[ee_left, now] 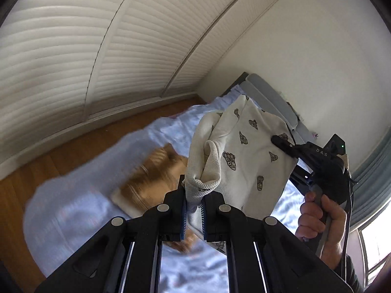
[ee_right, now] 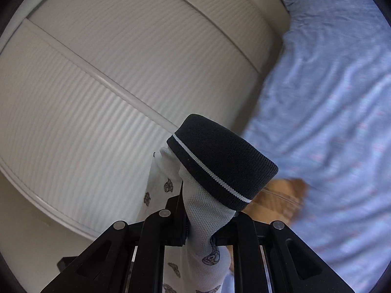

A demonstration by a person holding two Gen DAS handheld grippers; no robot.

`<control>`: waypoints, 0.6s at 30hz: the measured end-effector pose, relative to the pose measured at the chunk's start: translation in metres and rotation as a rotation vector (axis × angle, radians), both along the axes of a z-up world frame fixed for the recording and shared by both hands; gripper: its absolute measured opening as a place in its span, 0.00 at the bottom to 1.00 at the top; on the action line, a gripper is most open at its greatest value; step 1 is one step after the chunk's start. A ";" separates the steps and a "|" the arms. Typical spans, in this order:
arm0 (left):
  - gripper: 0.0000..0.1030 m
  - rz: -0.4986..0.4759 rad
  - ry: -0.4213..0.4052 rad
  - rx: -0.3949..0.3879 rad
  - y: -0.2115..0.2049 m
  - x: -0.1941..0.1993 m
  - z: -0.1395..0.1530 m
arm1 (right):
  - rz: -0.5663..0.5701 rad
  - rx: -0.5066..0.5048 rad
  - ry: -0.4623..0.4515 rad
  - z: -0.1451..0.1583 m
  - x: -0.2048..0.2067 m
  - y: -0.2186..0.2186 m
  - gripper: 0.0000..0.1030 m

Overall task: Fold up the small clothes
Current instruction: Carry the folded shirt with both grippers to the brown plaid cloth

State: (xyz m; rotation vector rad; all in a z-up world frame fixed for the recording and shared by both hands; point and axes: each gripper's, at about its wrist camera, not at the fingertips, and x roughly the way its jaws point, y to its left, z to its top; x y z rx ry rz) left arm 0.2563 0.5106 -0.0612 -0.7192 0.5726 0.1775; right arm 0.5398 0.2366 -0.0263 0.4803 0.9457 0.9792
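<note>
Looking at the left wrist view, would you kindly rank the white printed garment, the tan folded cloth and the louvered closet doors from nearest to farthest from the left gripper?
1. White printed garment: clamped in the left gripper, hanging just ahead.
2. Tan folded cloth: on the blue sheet, below and left.
3. Louvered closet doors: across the wooden floor, farthest.

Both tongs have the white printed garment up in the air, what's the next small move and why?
Probably lower it onto the blue sheet and spread it flat. The left tongs and right tongs are both shut on the white garment, which hangs bunched above the bed, so nothing can be folded neatly yet.
</note>
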 end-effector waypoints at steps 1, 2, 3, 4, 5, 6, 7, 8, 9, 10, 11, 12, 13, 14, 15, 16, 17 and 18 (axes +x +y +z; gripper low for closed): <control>0.11 -0.014 0.011 -0.005 0.011 0.008 -0.006 | -0.001 0.000 -0.002 -0.001 0.004 0.015 0.14; 0.11 -0.024 0.025 -0.007 0.019 0.014 -0.013 | -0.008 -0.010 -0.003 -0.006 0.009 0.028 0.14; 0.11 -0.026 0.054 -0.013 0.027 0.022 -0.027 | -0.017 -0.021 0.006 -0.012 0.014 0.034 0.14; 0.11 -0.025 0.075 -0.022 0.030 0.028 -0.037 | -0.030 -0.036 0.027 -0.023 0.019 0.039 0.14; 0.11 -0.029 0.097 -0.039 0.033 0.033 -0.050 | -0.040 -0.054 0.054 -0.035 0.025 0.049 0.14; 0.11 -0.036 0.125 -0.056 0.035 0.039 -0.066 | -0.044 -0.071 0.083 -0.049 0.032 0.052 0.14; 0.11 -0.042 0.155 -0.067 0.035 0.046 -0.084 | -0.048 -0.086 0.107 -0.064 0.037 0.054 0.14; 0.11 -0.048 0.172 -0.075 0.034 0.050 -0.096 | -0.052 -0.111 0.137 -0.083 0.043 0.055 0.14; 0.11 -0.056 0.194 -0.092 0.033 0.054 -0.111 | -0.059 -0.130 0.163 -0.094 0.048 0.054 0.14; 0.11 -0.055 0.211 -0.107 0.031 0.056 -0.124 | -0.068 -0.149 0.189 -0.110 0.052 0.051 0.14; 0.11 -0.049 0.221 -0.116 0.031 0.057 -0.134 | -0.080 -0.166 0.213 -0.123 0.057 0.049 0.14; 0.11 -0.046 0.219 -0.121 0.030 0.056 -0.140 | -0.089 -0.184 0.228 -0.134 0.061 0.050 0.14; 0.11 -0.045 0.215 -0.121 0.027 0.054 -0.140 | -0.091 -0.197 0.233 -0.142 0.062 0.049 0.14; 0.11 -0.046 0.209 -0.118 0.027 0.054 -0.141 | -0.091 -0.206 0.235 -0.148 0.060 0.047 0.14; 0.11 -0.049 0.208 -0.112 0.027 0.054 -0.141 | -0.087 -0.208 0.234 -0.152 0.061 0.045 0.14; 0.11 -0.051 0.209 -0.105 0.027 0.054 -0.141 | -0.082 -0.209 0.229 -0.154 0.062 0.045 0.15; 0.11 -0.054 0.211 -0.097 0.027 0.054 -0.139 | -0.077 -0.215 0.220 -0.153 0.062 0.045 0.15; 0.11 -0.055 0.215 -0.089 0.024 0.054 -0.137 | -0.072 -0.221 0.212 -0.153 0.061 0.045 0.16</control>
